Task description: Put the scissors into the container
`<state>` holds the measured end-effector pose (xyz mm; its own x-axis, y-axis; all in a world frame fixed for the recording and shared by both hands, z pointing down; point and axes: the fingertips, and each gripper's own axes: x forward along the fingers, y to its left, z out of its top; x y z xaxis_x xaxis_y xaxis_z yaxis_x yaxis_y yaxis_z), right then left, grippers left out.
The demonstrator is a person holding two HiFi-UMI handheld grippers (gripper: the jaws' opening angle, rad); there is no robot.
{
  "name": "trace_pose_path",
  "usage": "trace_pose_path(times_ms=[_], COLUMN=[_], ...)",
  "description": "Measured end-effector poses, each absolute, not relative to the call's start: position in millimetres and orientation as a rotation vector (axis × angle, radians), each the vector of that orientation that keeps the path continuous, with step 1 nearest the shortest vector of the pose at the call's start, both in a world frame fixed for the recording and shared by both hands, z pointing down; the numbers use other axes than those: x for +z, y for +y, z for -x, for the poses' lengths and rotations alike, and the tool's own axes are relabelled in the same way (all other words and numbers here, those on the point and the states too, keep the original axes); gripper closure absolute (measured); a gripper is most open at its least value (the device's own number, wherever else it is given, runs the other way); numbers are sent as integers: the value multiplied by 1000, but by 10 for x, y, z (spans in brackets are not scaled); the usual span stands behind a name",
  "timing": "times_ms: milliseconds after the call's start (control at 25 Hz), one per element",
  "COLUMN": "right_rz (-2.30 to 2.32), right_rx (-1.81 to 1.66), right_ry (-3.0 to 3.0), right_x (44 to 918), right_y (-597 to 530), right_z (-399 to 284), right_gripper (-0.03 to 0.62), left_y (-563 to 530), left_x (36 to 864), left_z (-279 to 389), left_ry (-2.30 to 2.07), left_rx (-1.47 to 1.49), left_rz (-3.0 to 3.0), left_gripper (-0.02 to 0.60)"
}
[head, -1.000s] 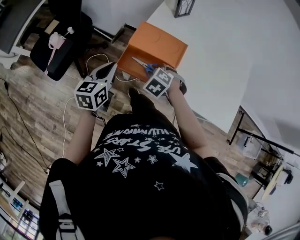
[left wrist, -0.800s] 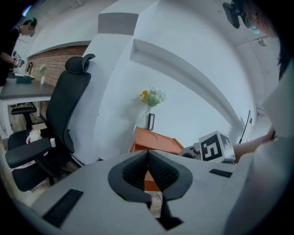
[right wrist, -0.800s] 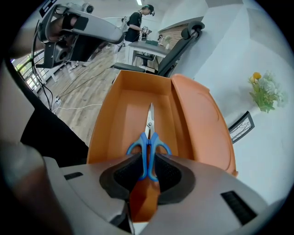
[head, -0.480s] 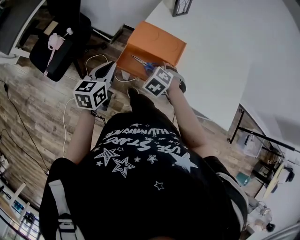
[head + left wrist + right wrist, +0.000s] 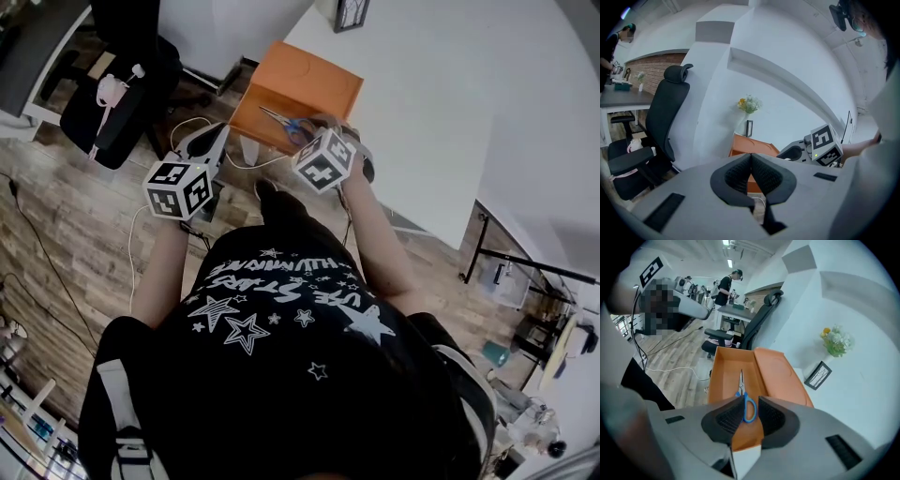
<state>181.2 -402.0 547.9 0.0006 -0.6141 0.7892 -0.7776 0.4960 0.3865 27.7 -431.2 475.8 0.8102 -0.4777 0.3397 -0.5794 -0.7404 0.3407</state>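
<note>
Scissors (image 5: 741, 383) are lying flat on the bottom of the orange container (image 5: 723, 378), blades pointing away and the blue loop handles at the near end. Plain silver blades, closed. The container's lid (image 5: 780, 376) is flipped open to the side, and the whole thing sits at the edge of the white desk (image 5: 862, 394).

The right hand-held gripper (image 5: 751, 401) hangs right over the handles with its jaws spread, and the blue loop shows in the gap. The left hand-held gripper (image 5: 751, 158) is off to the side, pads pressed together on nothing. Flowers (image 5: 836, 341) and a small picture frame (image 5: 817, 375) stand further back on the desk.
</note>
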Motion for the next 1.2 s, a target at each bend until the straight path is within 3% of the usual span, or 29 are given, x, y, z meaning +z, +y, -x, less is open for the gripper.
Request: trace_pose_path(times_ms=[600,1200], right_rz=[-1612,-1647], right_rx=[139,261], right_ry=[-1761,-1747], right_x=[4691,4856], right_y=[-3200,-2613], right_z=[-1853,-2249], right_gripper=[493,539], left_y=[-3604,-3275], left_x=[4619,4744], left_z=[-410,-787], left_ry=[-604,-544], left_rx=[308,352], left_rz=[-2635,-2632], left_gripper=[563,563])
